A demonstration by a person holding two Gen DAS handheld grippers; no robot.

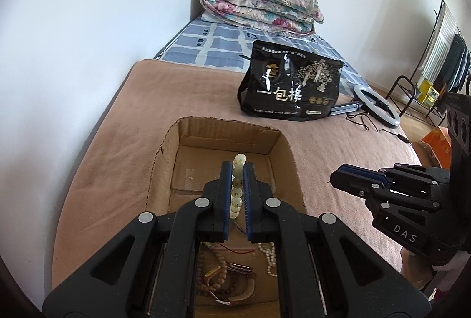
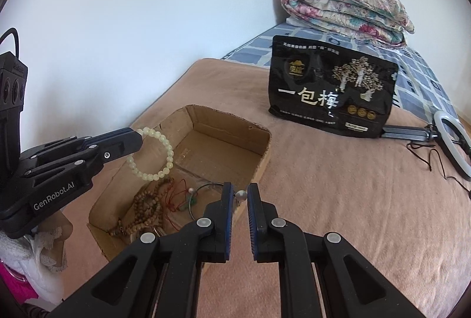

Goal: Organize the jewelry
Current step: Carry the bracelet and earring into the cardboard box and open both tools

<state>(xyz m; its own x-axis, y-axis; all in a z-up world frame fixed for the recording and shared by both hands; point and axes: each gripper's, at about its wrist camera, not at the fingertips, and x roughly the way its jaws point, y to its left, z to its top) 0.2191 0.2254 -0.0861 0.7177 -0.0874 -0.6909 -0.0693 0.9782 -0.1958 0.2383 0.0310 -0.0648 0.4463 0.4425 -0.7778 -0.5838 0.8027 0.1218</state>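
Observation:
My left gripper (image 1: 238, 167) is shut on a pale green bead bracelet (image 1: 238, 185) and holds it above an open cardboard box (image 1: 226, 123). The right wrist view shows that bracelet (image 2: 159, 154) hanging from the left gripper (image 2: 138, 138) over the box (image 2: 262, 138). In the box lie brown prayer beads (image 2: 145, 206), a thin red cord (image 2: 176, 194), a wire bangle (image 2: 203, 188) and a pearl strand (image 1: 270, 259). My right gripper (image 2: 239, 188) is nearly closed and empty beside the box's right wall; it also shows in the left wrist view (image 1: 334, 179).
The box sits on a tan blanket (image 2: 338, 200) on a bed. A black snack bag (image 2: 332, 88) stands behind it, a ring light (image 2: 453, 141) with cable at right, a folded floral quilt (image 2: 344, 8) at the head. White wall lies left.

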